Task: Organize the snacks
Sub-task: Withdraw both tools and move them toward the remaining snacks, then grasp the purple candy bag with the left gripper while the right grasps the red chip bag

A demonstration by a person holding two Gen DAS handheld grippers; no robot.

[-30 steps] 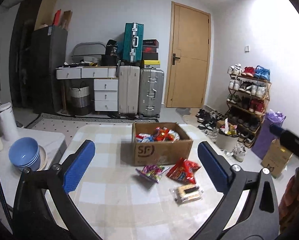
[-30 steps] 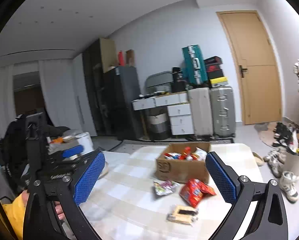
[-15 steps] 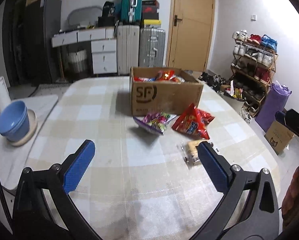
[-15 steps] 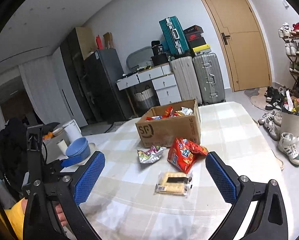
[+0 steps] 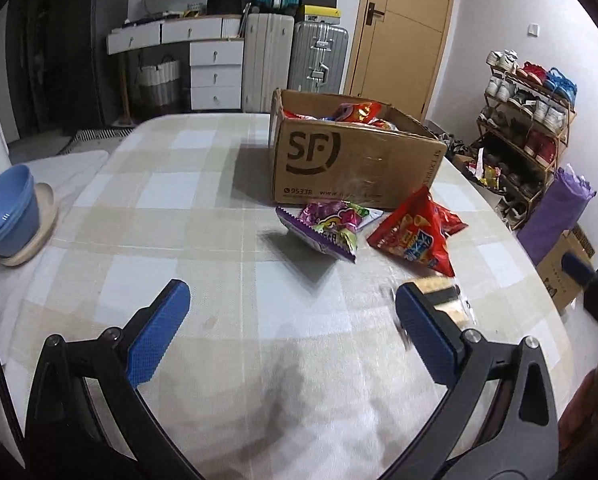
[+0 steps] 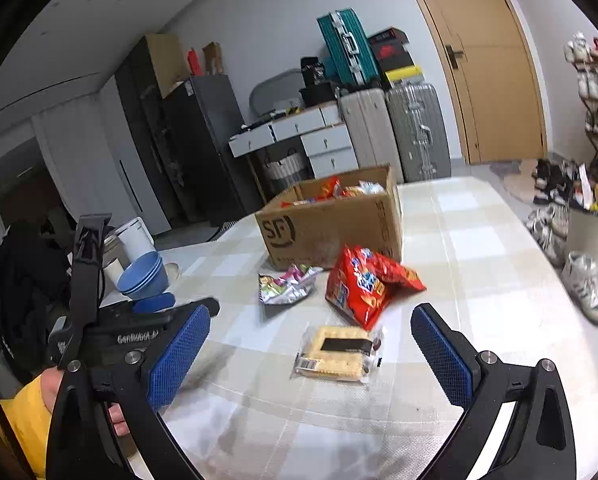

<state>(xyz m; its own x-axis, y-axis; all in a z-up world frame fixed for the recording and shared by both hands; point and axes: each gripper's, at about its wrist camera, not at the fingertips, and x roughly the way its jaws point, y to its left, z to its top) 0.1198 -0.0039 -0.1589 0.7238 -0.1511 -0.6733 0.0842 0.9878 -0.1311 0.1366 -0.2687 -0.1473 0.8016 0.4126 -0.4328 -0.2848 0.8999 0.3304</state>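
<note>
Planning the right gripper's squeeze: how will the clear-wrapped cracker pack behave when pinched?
The cracker pack looks flat and fairly stiff, so probably little sag. Its crackers would likely crack under a hard squeeze. The glossy wrap may slip.

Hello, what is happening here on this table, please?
A person holds a two-finger tool in each hand over a checked table to tidy snacks. Both the left tool and the right tool are open and empty. Some snacks already lie in the cardboard box. A purple packet, a red chip bag and a cracker pack lie outside it.
</note>
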